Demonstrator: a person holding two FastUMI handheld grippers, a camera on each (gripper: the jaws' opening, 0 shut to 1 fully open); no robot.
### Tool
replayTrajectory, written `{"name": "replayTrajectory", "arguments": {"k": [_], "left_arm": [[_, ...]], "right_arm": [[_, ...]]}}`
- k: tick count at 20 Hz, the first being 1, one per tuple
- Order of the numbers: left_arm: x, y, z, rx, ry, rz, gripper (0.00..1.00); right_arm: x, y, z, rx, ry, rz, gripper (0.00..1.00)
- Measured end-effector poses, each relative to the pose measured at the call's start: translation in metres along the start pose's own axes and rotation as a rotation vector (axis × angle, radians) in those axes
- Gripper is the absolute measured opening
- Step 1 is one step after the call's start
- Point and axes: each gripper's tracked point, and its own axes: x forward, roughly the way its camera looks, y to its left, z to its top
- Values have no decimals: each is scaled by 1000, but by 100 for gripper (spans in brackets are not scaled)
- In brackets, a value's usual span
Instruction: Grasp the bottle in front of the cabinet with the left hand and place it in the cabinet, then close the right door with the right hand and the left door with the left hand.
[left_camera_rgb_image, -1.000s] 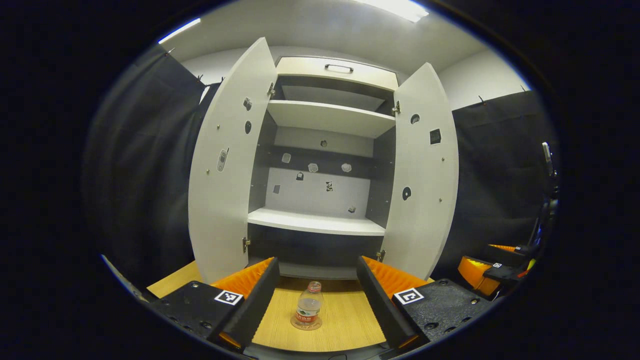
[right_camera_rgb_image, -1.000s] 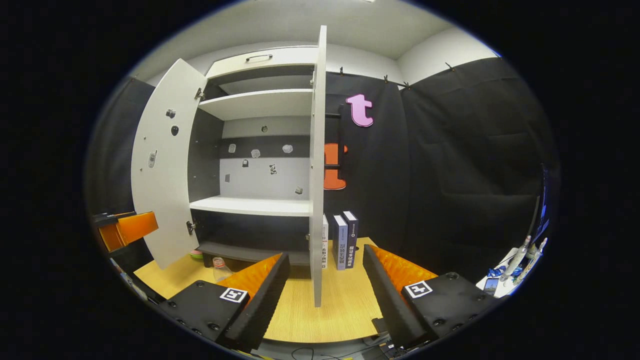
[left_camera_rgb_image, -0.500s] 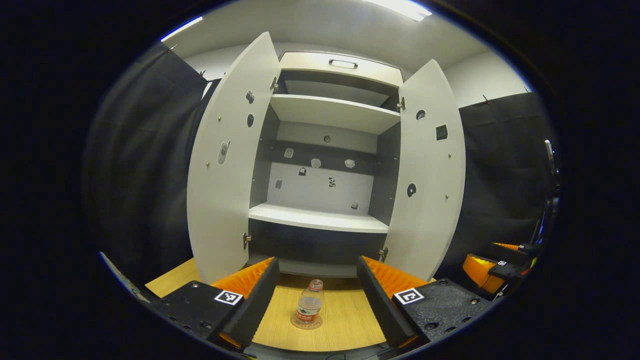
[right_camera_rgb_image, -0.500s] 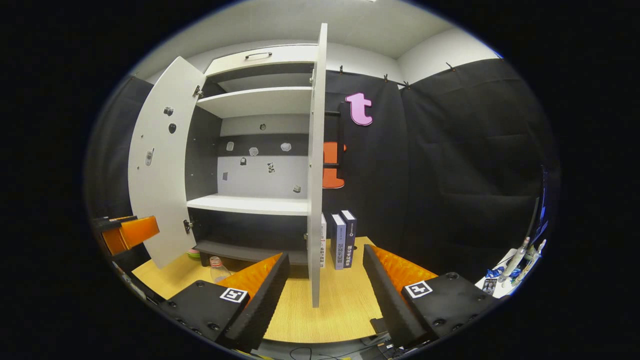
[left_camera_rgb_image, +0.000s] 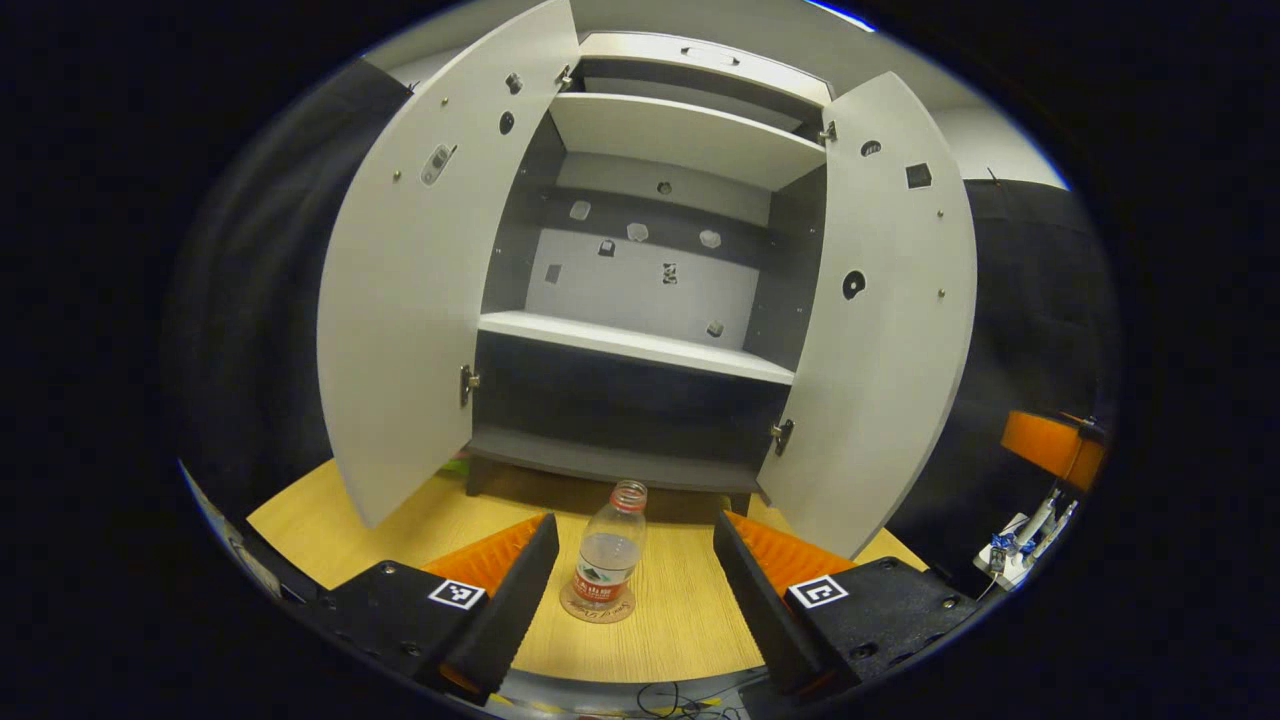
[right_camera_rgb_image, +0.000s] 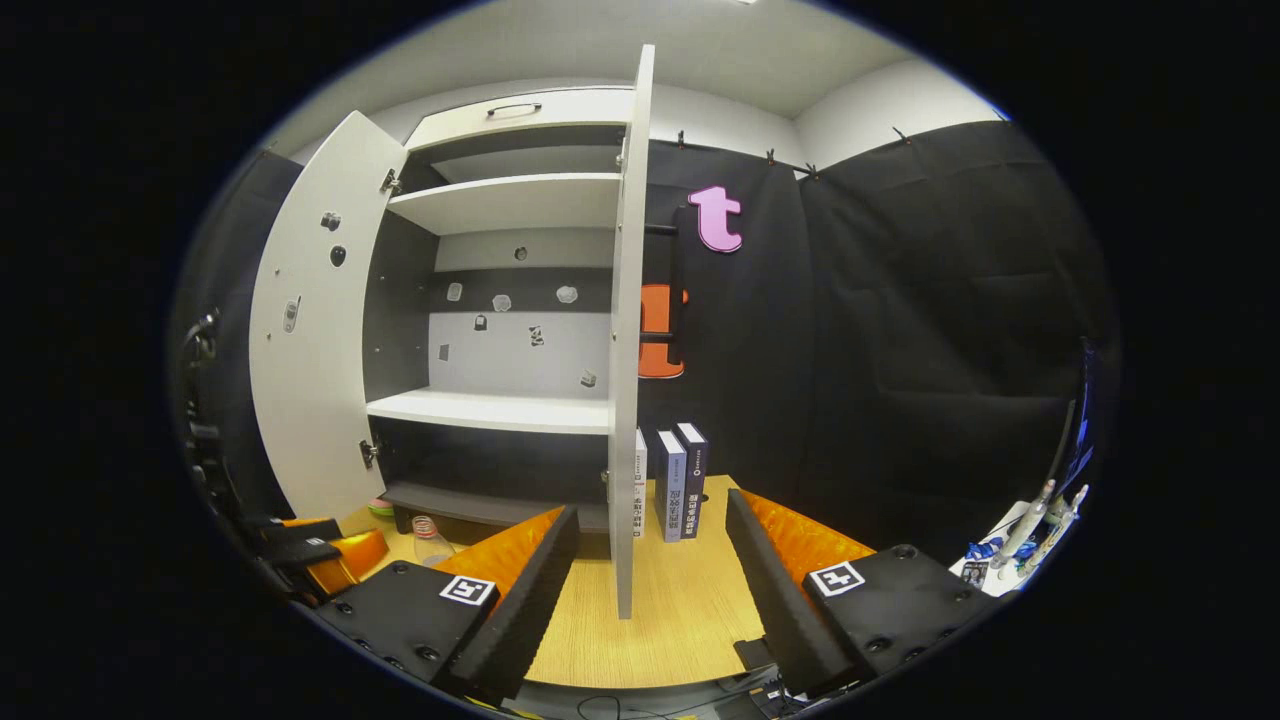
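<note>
The left gripper (left_camera_rgb_image: 632, 580) is wide apart around the bottle (left_camera_rgb_image: 606, 556), which stands on the desk (left_camera_rgb_image: 330, 510) near the cabinet's (left_camera_rgb_image: 640, 345) front edge. A bump could knock it over.

1. One bottle (left_camera_rgb_image: 606, 556) on the table.
2. One cabinet (left_camera_rgb_image: 650, 240), with two doors, left door (left_camera_rgb_image: 410, 300) and right door (left_camera_rgb_image: 880, 320).
3. Three books (right_camera_rgb_image: 668, 483) upright.
4. Two grippers, left gripper (left_camera_rgb_image: 632, 578) and right gripper (right_camera_rgb_image: 652, 570).
</note>
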Motion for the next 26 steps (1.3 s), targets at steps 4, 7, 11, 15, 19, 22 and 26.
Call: {"name": "replayTrajectory", "arguments": {"k": [4, 7, 11, 15, 19, 22, 26], "left_arm": [[32, 10, -27, 21, 24, 12, 95], [55, 16, -52, 12, 68, 24, 95], [81, 18, -75, 22, 84, 14, 95], [104, 22, -99, 84, 101, 21, 95], [118, 28, -117, 87, 116, 44, 95], [125, 28, -126, 71, 129, 41, 95], [131, 31, -128, 75, 138, 45, 86]], "right_arm": [[2, -5, 1, 0, 6, -17, 89], [3, -9, 2, -3, 9, -31, 89], [4, -20, 0, -7, 18, -67, 89], [5, -29, 0, -27, 28, -103, 98], [4, -32, 0, -28, 37, -118, 89], [4, -33, 1, -31, 40, -124, 89], [5, -36, 3, -38, 37, -128, 89]]}}
